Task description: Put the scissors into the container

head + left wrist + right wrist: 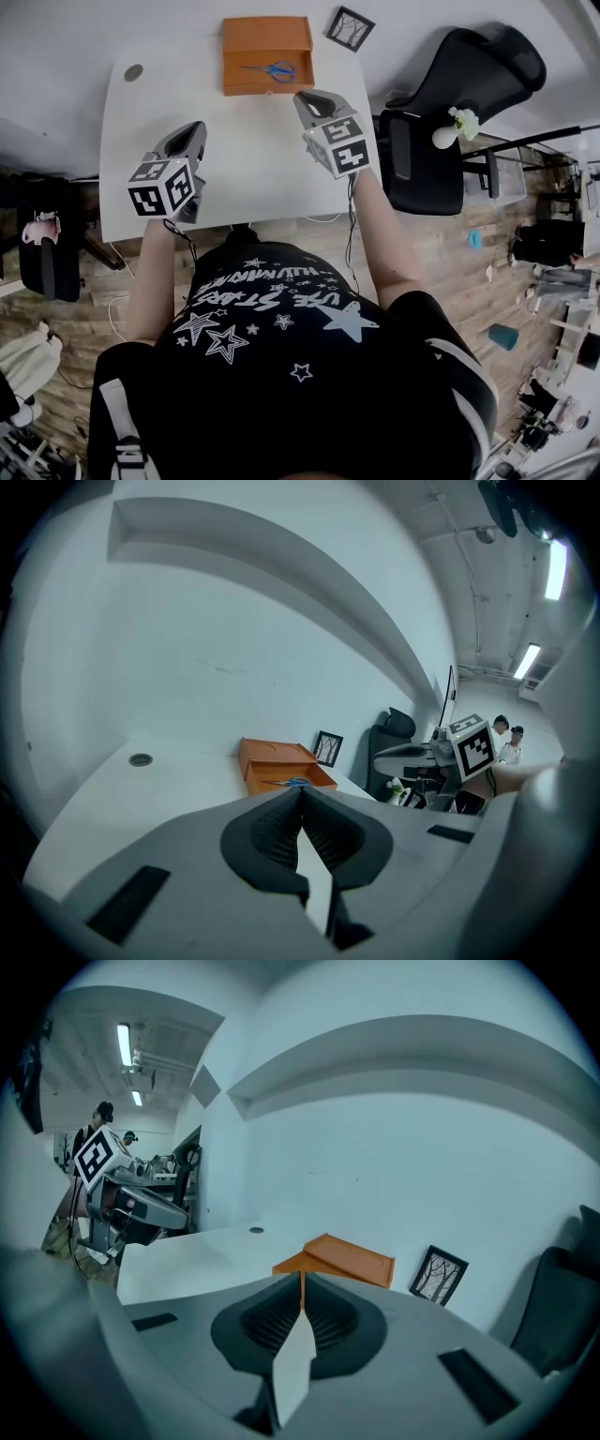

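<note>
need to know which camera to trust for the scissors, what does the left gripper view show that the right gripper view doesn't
Only the left gripper view: blue-handled scissors lying in the open orange container, and the right hand-held gripper. Only the right gripper view: the left hand-held gripper; the container's inside is hidden there. Both: the container, the framed picture, the white table.

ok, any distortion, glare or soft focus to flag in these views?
Head view: sharp, evenly lit; table edges bow from the wide lens, scissors in the container legible. Left gripper view: dark round vignette, bright ceiling strip upper right, left gripper soft up close. Right gripper view: same vignette, ceiling strip upper left, right gripper soft.
</note>
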`<state>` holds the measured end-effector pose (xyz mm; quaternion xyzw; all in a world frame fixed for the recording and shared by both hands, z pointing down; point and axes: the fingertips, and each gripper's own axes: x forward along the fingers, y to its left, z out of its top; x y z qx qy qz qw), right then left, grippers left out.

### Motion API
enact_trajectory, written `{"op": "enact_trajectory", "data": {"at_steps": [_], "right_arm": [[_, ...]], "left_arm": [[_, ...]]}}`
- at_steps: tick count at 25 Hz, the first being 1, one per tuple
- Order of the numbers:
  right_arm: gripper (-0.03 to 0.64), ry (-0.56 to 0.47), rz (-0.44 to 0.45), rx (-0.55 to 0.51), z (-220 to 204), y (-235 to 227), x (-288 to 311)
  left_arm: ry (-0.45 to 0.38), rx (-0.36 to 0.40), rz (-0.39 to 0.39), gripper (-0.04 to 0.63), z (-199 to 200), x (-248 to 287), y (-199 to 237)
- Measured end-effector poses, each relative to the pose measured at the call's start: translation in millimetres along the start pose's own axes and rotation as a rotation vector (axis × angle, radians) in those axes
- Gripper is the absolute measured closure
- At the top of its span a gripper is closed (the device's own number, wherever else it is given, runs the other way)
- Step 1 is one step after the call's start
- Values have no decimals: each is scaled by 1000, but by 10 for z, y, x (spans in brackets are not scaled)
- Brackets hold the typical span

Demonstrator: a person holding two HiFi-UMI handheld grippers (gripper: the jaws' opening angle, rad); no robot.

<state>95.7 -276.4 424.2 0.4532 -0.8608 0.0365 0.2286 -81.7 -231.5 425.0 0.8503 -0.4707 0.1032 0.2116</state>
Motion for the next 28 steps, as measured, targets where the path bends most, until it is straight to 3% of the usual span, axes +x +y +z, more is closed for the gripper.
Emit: {"op": "enact_trajectory", "data": {"at_steps": [15, 28], "right_arm": [[568, 10, 15, 22, -536, 584, -1036], [568, 6, 33, 49, -798, 1018, -1559]], "left_arm": [[27, 5, -1, 577, -699, -700, -723], [17, -9, 23, 577, -1095, -1285, -1045]]}}
